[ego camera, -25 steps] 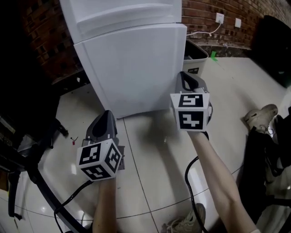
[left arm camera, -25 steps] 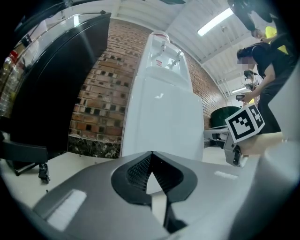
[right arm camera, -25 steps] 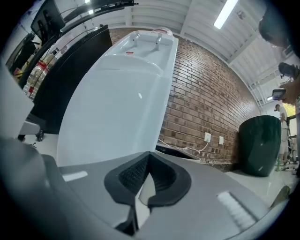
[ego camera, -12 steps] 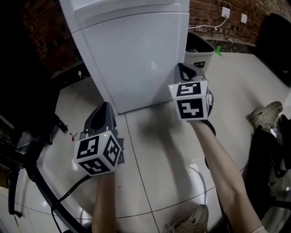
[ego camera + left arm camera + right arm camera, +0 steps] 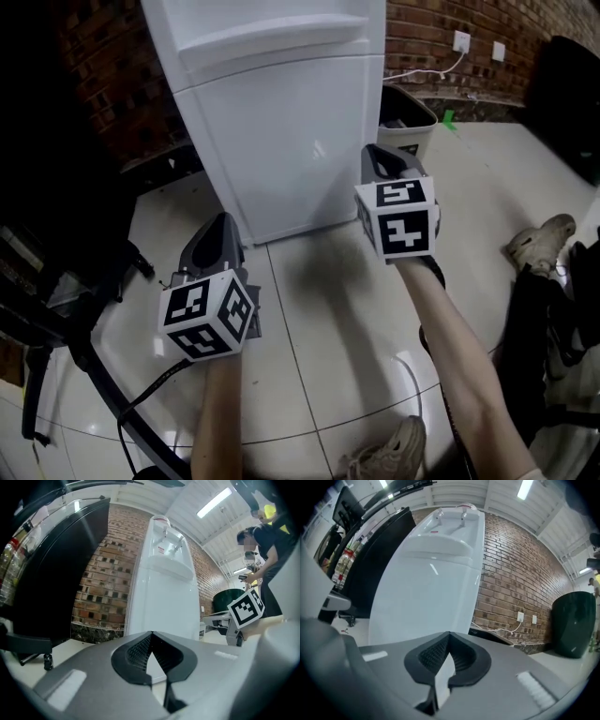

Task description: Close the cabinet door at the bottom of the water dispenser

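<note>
Jaws together, empty, on left tongs (image 5: 219, 221), right tongs (image 5: 374, 152); level, facing cabinet door (image 5: 286, 141).

Both bare forearms reach forward, side by side and well apart. The left forearm (image 5: 217, 412) carries the left tool (image 5: 221, 225) low and pointing level ahead, with its marker cube (image 5: 206, 319) at the near end by the wrist. Its jaws are pressed together at the tips with nothing between them. The right forearm (image 5: 459, 366) stretches farther out, so the right tool (image 5: 377, 157) sits ahead of the left one, also level. Its jaws are likewise closed and empty. Seen from the left tool, the right tool's marker cube (image 5: 245, 610) shows off to the right.
</note>
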The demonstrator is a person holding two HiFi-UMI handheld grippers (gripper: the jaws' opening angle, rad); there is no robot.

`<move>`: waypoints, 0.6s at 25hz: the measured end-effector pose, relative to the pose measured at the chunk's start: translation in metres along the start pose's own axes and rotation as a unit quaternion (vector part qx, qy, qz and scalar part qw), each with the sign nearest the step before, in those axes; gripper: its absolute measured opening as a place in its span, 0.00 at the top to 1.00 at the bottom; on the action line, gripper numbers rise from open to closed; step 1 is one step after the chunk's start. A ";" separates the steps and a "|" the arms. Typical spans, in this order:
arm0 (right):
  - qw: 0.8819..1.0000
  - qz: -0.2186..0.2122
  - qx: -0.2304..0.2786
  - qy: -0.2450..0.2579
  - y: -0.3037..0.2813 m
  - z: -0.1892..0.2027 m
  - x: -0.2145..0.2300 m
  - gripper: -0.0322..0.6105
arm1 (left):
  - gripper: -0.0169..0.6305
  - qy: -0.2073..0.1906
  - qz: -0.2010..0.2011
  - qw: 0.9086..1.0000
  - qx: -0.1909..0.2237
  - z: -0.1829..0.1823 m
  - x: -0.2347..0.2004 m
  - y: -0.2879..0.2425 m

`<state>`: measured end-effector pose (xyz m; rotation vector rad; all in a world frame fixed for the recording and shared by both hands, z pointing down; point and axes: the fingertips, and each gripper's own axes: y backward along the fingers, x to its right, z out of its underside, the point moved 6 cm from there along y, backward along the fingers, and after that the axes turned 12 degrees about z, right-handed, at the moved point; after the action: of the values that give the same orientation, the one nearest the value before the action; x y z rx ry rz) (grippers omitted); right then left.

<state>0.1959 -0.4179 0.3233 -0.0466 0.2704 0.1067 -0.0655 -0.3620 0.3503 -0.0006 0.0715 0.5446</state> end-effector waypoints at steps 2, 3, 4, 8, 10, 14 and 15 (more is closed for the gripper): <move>1.000 -0.009 0.019 -0.015 0.022 -0.015 0.000 0.94 | 0.95 0.010 0.002 1.000 0.008 -0.011 0.007 0.010; 0.999 -0.014 0.029 -0.020 0.037 -0.023 -0.001 0.94 | 0.95 0.013 0.005 1.000 0.015 -0.018 0.013 0.017; 0.999 -0.020 0.040 -0.022 0.052 -0.031 -0.003 0.94 | 0.95 0.014 0.010 1.000 0.022 -0.027 0.020 0.025; 0.996 -0.042 0.082 -0.014 0.106 -0.074 -0.006 0.94 | 0.95 -0.006 0.038 0.998 0.052 -0.079 0.051 0.058; 0.993 -0.050 0.102 -0.030 0.135 -0.098 -0.005 0.94 | 0.95 -0.008 0.047 0.996 0.069 -0.104 0.066 0.078; 0.988 -0.066 0.114 -0.076 0.218 -0.102 -0.007 0.94 | 0.95 0.006 0.051 0.996 0.075 -0.109 0.104 0.141; 0.987 -0.065 0.116 -0.087 0.238 -0.098 -0.006 0.94 | 0.95 0.010 0.049 0.996 0.074 -0.105 0.112 0.154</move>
<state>0.1373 -0.1880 0.2232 0.1764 0.1042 -0.0515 -0.0570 -0.1747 0.2407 0.1417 0.1324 0.6358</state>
